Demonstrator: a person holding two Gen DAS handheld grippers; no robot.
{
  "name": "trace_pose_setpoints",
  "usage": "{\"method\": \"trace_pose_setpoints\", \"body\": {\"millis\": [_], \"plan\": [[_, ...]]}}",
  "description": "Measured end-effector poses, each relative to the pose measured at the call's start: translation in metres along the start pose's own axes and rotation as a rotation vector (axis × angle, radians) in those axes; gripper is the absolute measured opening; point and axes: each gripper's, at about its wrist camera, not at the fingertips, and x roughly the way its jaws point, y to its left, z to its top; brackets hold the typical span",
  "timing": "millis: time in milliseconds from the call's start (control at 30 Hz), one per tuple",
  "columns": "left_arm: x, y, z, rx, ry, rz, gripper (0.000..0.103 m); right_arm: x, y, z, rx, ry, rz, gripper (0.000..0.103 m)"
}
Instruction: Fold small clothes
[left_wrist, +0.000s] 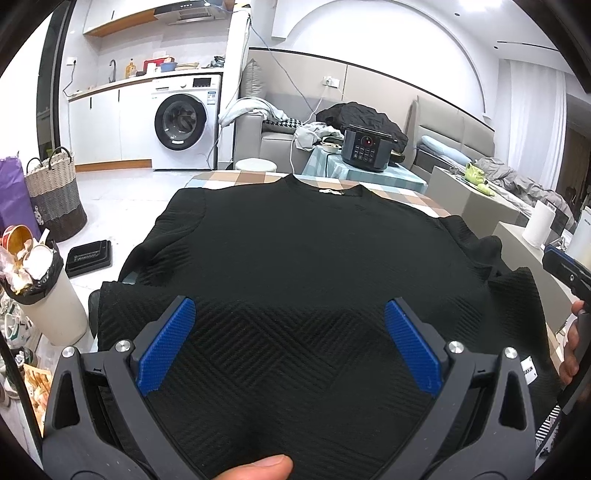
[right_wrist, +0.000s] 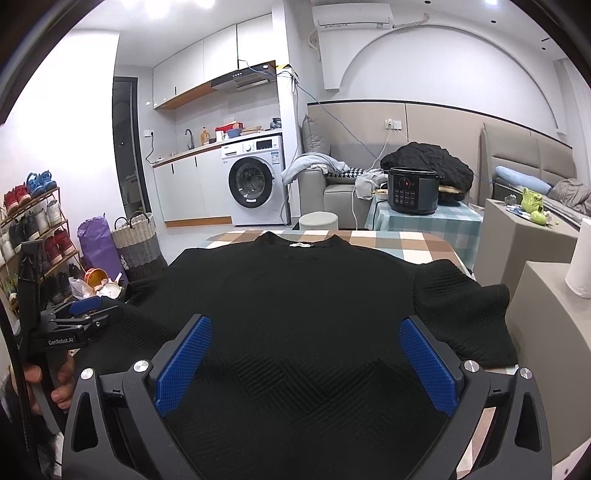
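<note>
While the black top (left_wrist: 295, 251) lies flat mid-frame on the checked table (right_wrist: 417, 247), left gripper (left_wrist: 290, 314) and right gripper (right_wrist: 306, 332) fingers spread apart, holding nothing.

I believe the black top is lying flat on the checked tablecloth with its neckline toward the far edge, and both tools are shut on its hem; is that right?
Not quite: both tools are open, not shut. The left tool and the right tool each hold their blue pads wide apart above the black top, as each wrist view shows. It does lie flat on the checked tablecloth, neckline far.
</note>
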Motion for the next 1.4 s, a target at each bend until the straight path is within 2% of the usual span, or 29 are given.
{"method": "trace_pose_setpoints", "body": {"millis": [1000, 1400], "plan": [[-0.013, -0.002, 0.000, 0.005, -0.016, -0.010, 0.102, -0.015, -0.009, 0.007, 0.052, 0.009, -0.019, 0.103], [-0.016, 0.002, 0.001, -0.009, -0.006, -0.002, 0.102, -0.001, -0.010, 0.007, 0.105, 0.046, 0.020, 0.103]]}}
